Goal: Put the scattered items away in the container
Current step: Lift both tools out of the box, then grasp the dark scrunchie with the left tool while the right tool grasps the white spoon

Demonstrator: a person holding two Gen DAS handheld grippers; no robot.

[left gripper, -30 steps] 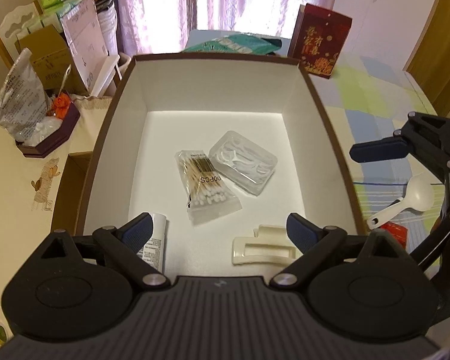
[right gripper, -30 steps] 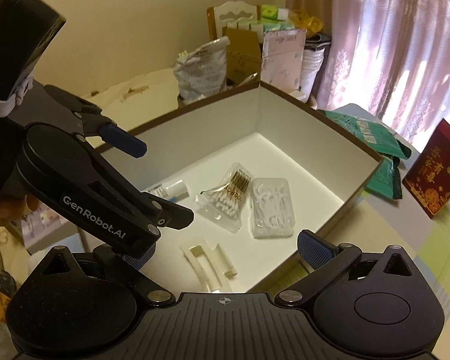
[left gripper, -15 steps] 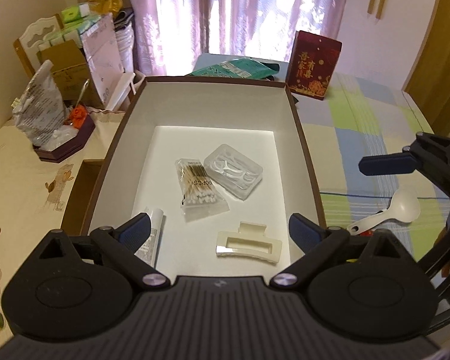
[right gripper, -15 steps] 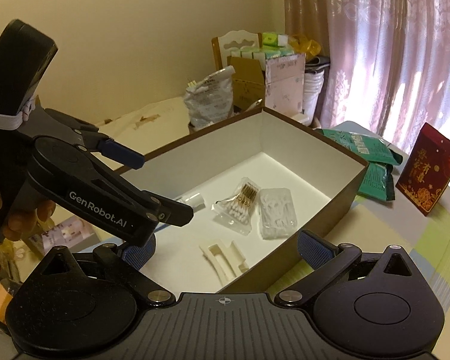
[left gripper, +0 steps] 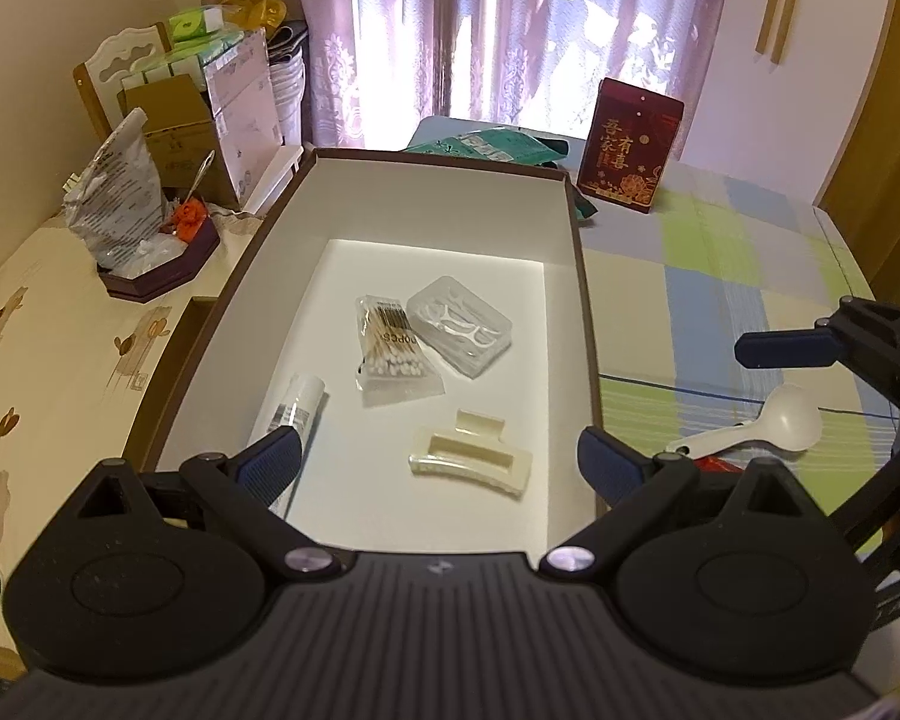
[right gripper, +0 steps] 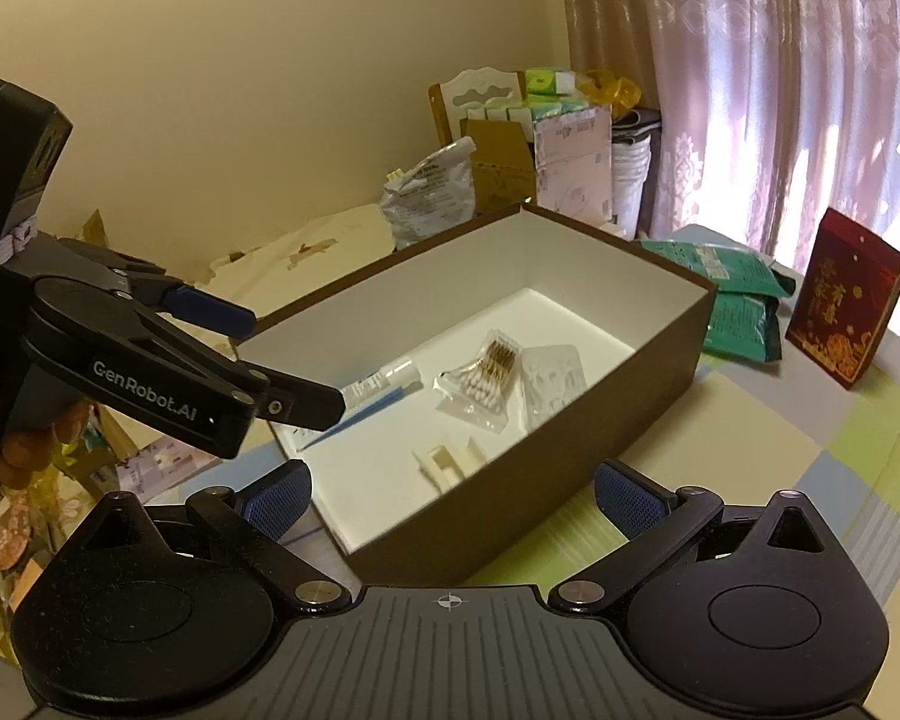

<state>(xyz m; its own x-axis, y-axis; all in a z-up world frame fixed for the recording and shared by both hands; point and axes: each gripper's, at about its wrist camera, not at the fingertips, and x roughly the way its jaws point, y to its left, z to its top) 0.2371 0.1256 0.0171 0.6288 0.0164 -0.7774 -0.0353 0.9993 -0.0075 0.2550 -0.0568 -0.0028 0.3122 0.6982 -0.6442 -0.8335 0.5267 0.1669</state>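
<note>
Pulling back from the box (left gripper: 576, 252), you hold both the left gripper (left gripper: 438, 468) and right gripper (right gripper: 450, 498) spread and empty; the hair clip (left gripper: 471, 461) now lies inside, the spoon (left gripper: 768, 423) waits outside.

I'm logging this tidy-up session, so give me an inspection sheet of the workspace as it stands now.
Surface: pastel checked tablecloth.
Job's things: brown cardboard box with white lining holds a cotton swab packet, clear plastic floss-pick case, cream hair claw clip and white tube; a white plastic spoon lies outside on the cloth.
Clutter: red gift bag, green packets, crinkled plastic bag.
Grippers: left tool open, empty, above the box's near end; right tool open, empty.
Cables: nothing seen.
Surroundings: pink curtains, stacked cartons.
</note>
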